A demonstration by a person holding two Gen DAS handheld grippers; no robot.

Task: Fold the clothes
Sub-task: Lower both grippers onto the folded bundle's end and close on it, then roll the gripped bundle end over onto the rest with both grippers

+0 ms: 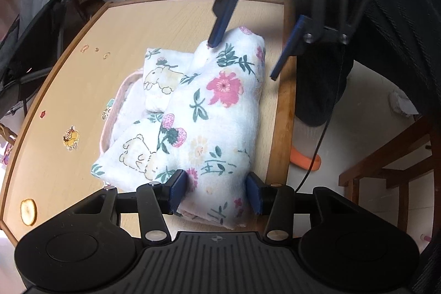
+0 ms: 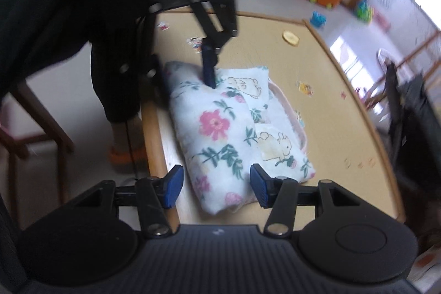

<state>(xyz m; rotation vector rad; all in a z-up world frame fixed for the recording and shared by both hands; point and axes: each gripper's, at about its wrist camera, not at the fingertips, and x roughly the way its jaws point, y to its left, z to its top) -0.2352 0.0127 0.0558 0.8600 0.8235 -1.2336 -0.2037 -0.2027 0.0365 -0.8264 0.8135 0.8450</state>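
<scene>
At the table's (image 1: 278, 112) near edge, my left tongs (image 1: 217, 192) pinch one end of the folded floral garment (image 1: 220, 106). My right tongs (image 2: 213, 185) stand half-open around its other end, one pad touching, and its long axis runs along that edge.

No readable text, labels, brands or numbers show in either view; stickers are picture-only.

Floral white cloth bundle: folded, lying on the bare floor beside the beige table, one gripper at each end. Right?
Not the floor. Both wrist views show the folded floral white cloth bundle lying on the beige wooden table, near its edge, with the left gripper and right gripper at opposite ends.
</scene>
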